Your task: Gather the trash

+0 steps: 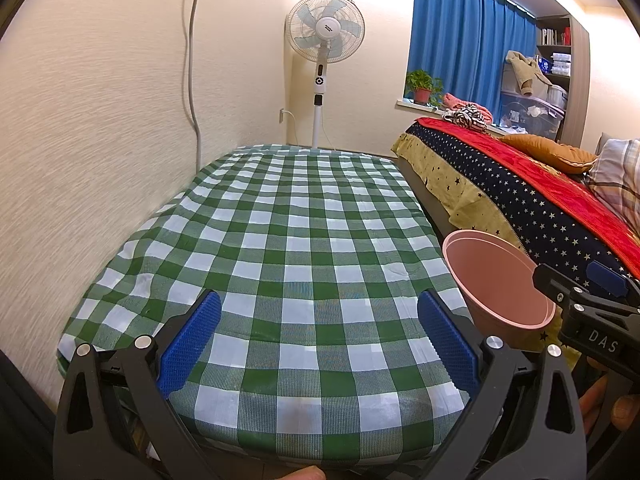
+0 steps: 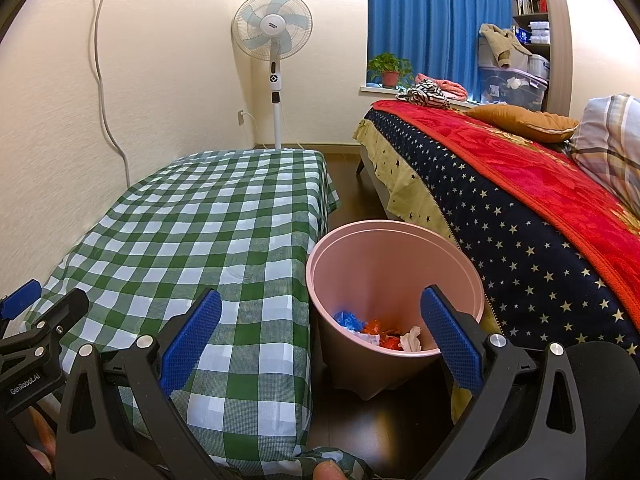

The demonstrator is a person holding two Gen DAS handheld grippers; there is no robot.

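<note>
**Right wrist view: bin loaded, both grippers empty**

Right wrist view shows the right gripper (image 2: 320, 336) with its blue pads spread wide and nothing between them, hanging over the near rim of the pink trash bin (image 2: 394, 248). The bin stands on the dark floor, in the gap between the checked table on the left and the bed on the right. At its bottom lies crumpled trash (image 2: 380, 330): blue, orange-red and white scraps.

The left gripper (image 1: 320, 344) is likewise spread and empty, held over the near end of the green-and-white checked tablecloth (image 1: 280, 220). No litter shows on the cloth in either view, so the collecting looks close to done. To do the step well, I would sweep the left camera along the cloth's far end and wall side, where folds could hide a scrap, and check the floor strip beside the bin before stopping. The cloth is loose and wrinkled; any pinch there should take the scrap alone, or the fabric will lift with it.

Farther out, a standing fan (image 1: 325, 36) is against the far wall, with blue curtains (image 2: 436, 28) and a potted plant (image 2: 390, 68) at the window. The bed (image 2: 540, 216) carries a starred cover and a red blanket.
</note>
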